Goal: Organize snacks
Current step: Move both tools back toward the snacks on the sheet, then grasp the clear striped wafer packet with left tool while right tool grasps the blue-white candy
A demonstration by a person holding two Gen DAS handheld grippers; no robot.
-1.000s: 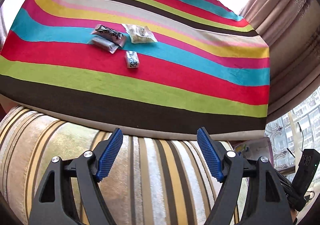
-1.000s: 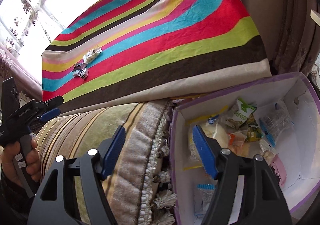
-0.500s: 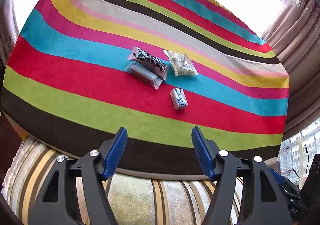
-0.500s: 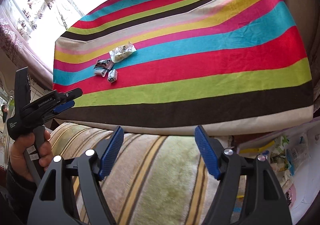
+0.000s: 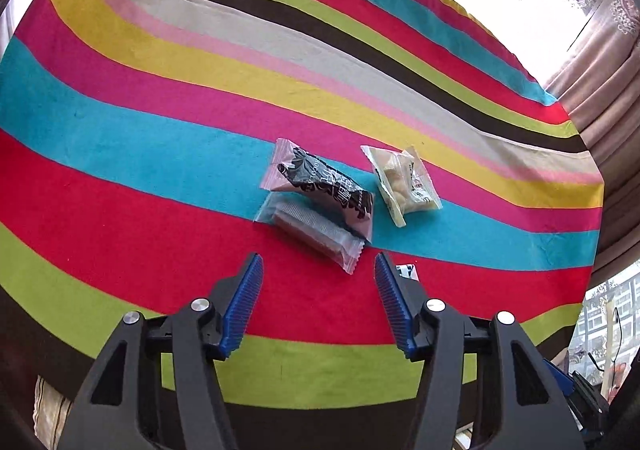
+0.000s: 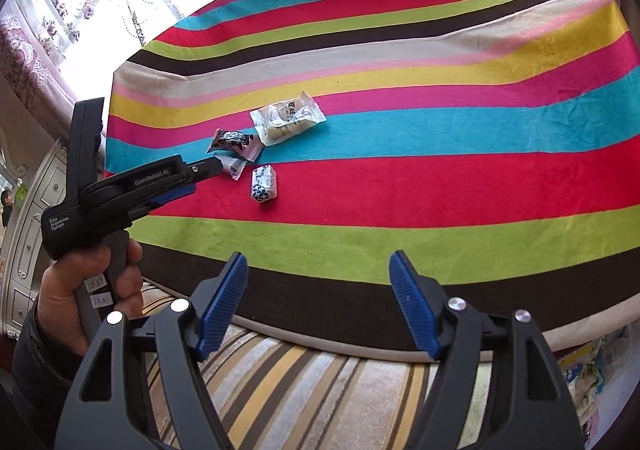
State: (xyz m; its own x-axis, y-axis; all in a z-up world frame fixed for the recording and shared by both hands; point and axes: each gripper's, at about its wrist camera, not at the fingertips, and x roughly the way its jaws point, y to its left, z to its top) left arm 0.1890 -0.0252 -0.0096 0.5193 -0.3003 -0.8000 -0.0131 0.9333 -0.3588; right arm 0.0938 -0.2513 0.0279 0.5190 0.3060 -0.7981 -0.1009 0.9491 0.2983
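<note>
Several wrapped snacks lie on the striped cloth (image 5: 160,186). A black-patterned packet (image 5: 326,182) overlaps a clear-wrapped brown bar (image 5: 312,230). A clear bag of pale pieces (image 5: 402,182) lies to their right. A small blue-and-white packet (image 6: 264,184) lies nearest; in the left wrist view only its corner (image 5: 406,270) shows behind the right finger. My left gripper (image 5: 318,270) is open, just short of the brown bar; it also shows in the right wrist view (image 6: 200,178). My right gripper (image 6: 318,278) is open and empty, over the cloth's near edge.
A striped cushion (image 6: 300,390) lies below the cloth's near edge. A box with snack packets (image 6: 592,374) shows at the lower right of the right wrist view. Curtains (image 5: 600,50) hang at the right, and a white cabinet (image 6: 24,234) stands at the left.
Both grippers have moved forward over the cloth. The left one has closed in on the snack pile. The right one has swung left, away from the snack box.
</note>
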